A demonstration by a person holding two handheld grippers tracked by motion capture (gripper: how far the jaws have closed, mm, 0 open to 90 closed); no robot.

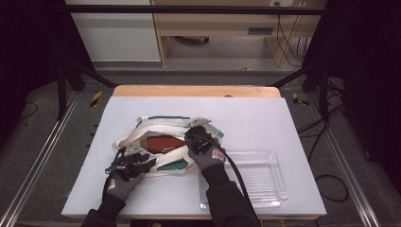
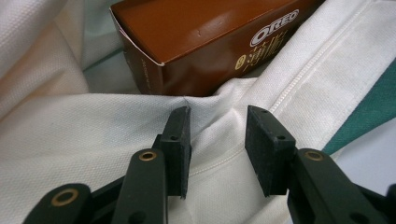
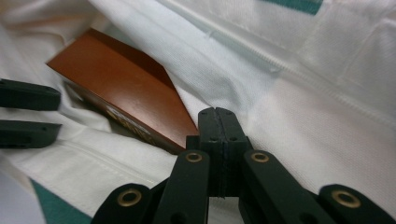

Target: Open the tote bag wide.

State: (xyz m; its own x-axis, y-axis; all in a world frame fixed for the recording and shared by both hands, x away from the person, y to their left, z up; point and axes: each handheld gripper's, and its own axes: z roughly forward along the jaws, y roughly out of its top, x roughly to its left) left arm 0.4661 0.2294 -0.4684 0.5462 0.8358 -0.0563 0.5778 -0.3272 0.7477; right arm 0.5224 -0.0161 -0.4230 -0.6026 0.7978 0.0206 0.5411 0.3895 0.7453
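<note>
Your left tool (image 1: 142, 160) sits at the near left edge of the cream canvas tote bag with green stripes (image 1: 165, 124), which lies on its side in the middle of the pale grey surface (image 1: 265, 118). In the left gripper view that left tool (image 2: 217, 135) has its two black jaws standing apart, with a raised fold of the bag's cream cloth (image 2: 210, 116) running up between them; whether the pads truly pinch that fold you cannot tell from here.

Just beyond the jaws lies the brown cardboard Oreo biscuit box (image 2: 201, 42), resting inside the bag's mouth with one corner turned towards you. From above, the same box (image 1: 163, 143) shows as a reddish-brown slab inside the open bag, between your two hands.

Your right tool (image 1: 198, 137) is at the bag's far right side, over the upper cloth. In the right gripper view your right tool (image 3: 219, 114) is clenched, its jaws pressed flat together with nothing visible between them, the tips against the white cloth just beside the box (image 3: 116, 88). At the left edge of that view the other tool's jaws (image 3: 28, 114) stand open.

A clear plastic rectangular tray (image 1: 279, 184) lies on the surface to the right of the bag, near your right forearm.
</note>
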